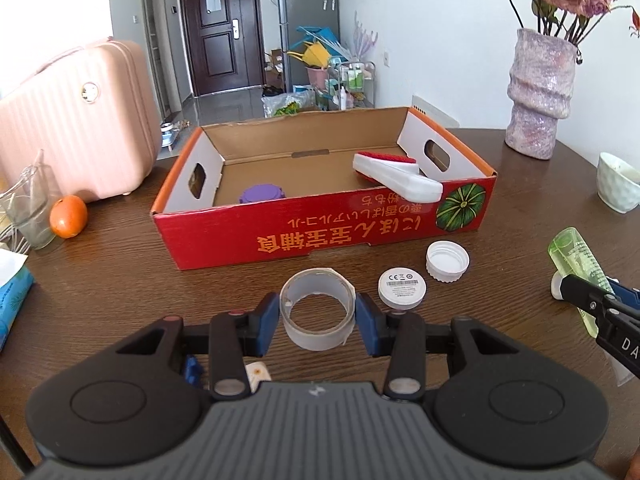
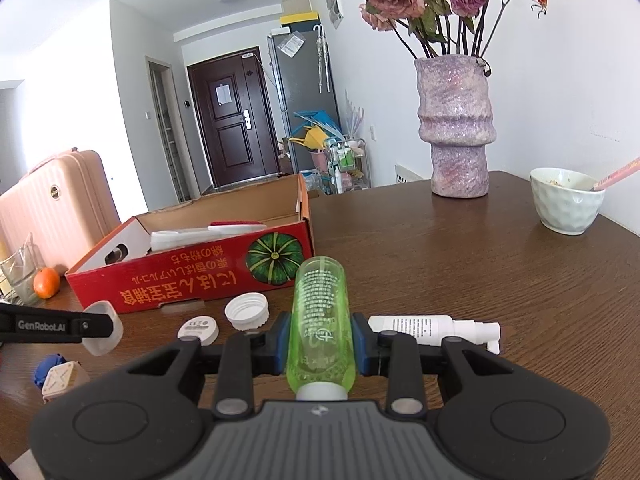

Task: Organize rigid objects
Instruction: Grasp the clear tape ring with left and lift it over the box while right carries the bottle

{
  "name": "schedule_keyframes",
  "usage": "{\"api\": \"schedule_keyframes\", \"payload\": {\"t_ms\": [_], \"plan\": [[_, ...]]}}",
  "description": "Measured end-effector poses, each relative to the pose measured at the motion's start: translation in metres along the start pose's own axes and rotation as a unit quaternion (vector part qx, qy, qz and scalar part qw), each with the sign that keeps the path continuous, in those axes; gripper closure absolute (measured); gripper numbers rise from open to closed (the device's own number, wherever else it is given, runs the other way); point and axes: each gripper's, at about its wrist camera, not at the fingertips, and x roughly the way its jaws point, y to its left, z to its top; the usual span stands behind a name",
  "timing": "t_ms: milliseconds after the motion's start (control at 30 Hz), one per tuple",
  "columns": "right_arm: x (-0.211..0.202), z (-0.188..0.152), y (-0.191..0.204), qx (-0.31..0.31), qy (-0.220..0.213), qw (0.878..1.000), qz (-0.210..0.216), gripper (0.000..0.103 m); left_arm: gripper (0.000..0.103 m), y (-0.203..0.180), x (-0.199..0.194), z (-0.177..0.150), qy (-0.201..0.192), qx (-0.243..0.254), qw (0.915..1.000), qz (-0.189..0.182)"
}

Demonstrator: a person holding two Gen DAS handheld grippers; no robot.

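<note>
- The tape roll (image 1: 317,309) sits between the blue pads of the left hand-held gripper (image 1: 317,322), clamped across its outer wall and raised a little off the brown surface (image 1: 120,280). It is a thin hollow ring, probably very light. A ring like this may flex to an oval under a hard squeeze, so a moderate grip across the widest part, as here, looks right.
- The green bottle (image 2: 321,332) is clamped in the right hand-held gripper (image 2: 320,346), pads on either side of its lower body, white cap toward the camera, its far end pointing forward. It is clear smooth plastic, likely slippery and somewhat springy. The hold near the cap end leaves the far end overhanging, so it could pivot if jolted.
- Just beyond the tape roll lie a small white disc (image 1: 401,285) and a ribbed white cap (image 1: 447,261), both flat and low. I judge they would need pinching at the rim.
- A white spray bottle (image 2: 436,329) lies on its side just right of the green bottle.
- The red cardboard box (image 1: 320,236) stands open behind these, near both loads. It already holds a purple lid (image 1: 262,194) and a white brush (image 1: 396,176), with bare floor between them.
- A vase (image 2: 456,128) of dried roses and a bowl (image 2: 566,204) stand well apart at the right, both breakable.
</note>
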Motion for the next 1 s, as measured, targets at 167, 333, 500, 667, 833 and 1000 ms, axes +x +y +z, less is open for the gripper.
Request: {"api": "schedule_keyframes", "payload": {"t_ms": [167, 333, 500, 667, 833, 1000], "plan": [[-0.007, 0.000, 0.003, -0.002, -0.008, 1.000, 0.009, 0.073, 0.060, 0.005, -0.018, -0.005, -0.019, -0.014, 0.9997, 0.007], [-0.013, 0.000, 0.010, -0.004, -0.011, 1.000, 0.021, 0.073, 0.061, 0.011, -0.035, -0.010, -0.029, -0.026, 0.9992, 0.007], [-0.021, 0.000, 0.023, -0.008, -0.016, 0.999, 0.035, 0.073, 0.060, 0.017, -0.051, -0.015, -0.041, -0.036, 0.9984, 0.013], [-0.028, -0.001, 0.036, -0.013, -0.021, 0.999, 0.048, 0.073, 0.060, 0.026, -0.064, -0.020, -0.051, -0.048, 0.9974, 0.018], [-0.033, 0.000, 0.049, -0.023, -0.023, 0.998, 0.059, 0.073, 0.060, 0.034, -0.074, -0.022, -0.060, -0.058, 0.9963, 0.019], [-0.035, 0.002, 0.060, -0.031, -0.026, 0.997, 0.065, 0.073, 0.060, 0.038, -0.080, -0.020, -0.070, -0.066, 0.9951, 0.021]]}}
